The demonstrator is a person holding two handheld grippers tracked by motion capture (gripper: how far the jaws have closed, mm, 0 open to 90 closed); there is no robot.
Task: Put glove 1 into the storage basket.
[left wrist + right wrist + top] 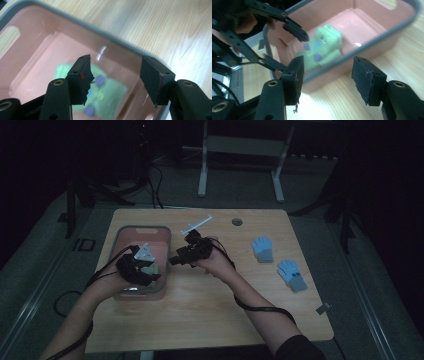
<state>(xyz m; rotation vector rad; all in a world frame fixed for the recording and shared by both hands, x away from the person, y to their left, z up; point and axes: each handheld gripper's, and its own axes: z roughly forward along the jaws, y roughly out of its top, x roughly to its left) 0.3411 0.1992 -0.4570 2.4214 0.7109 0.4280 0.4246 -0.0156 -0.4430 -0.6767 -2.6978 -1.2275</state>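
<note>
A pink bin [142, 227] with a grey rim stands on the left of the wooden table. In it lies a green glove [151, 269] with purple dots [112, 93] [324, 45]. My left gripper [150, 275] hovers over the bin's near end, its jaws open above the glove [115, 75] with nothing between them. My right gripper [175, 260] is just outside the bin's right wall [372, 42], pointing at it, open and empty [327, 75]. The left gripper [294, 52] also appears open in the right gripper view.
Two blue gloves [261, 249] [292, 275] lie on the table's right half. A white stick-like object [197, 225] lies behind the bin, beside a round hole [237, 222]. A small grey piece [323, 308] sits at the right edge.
</note>
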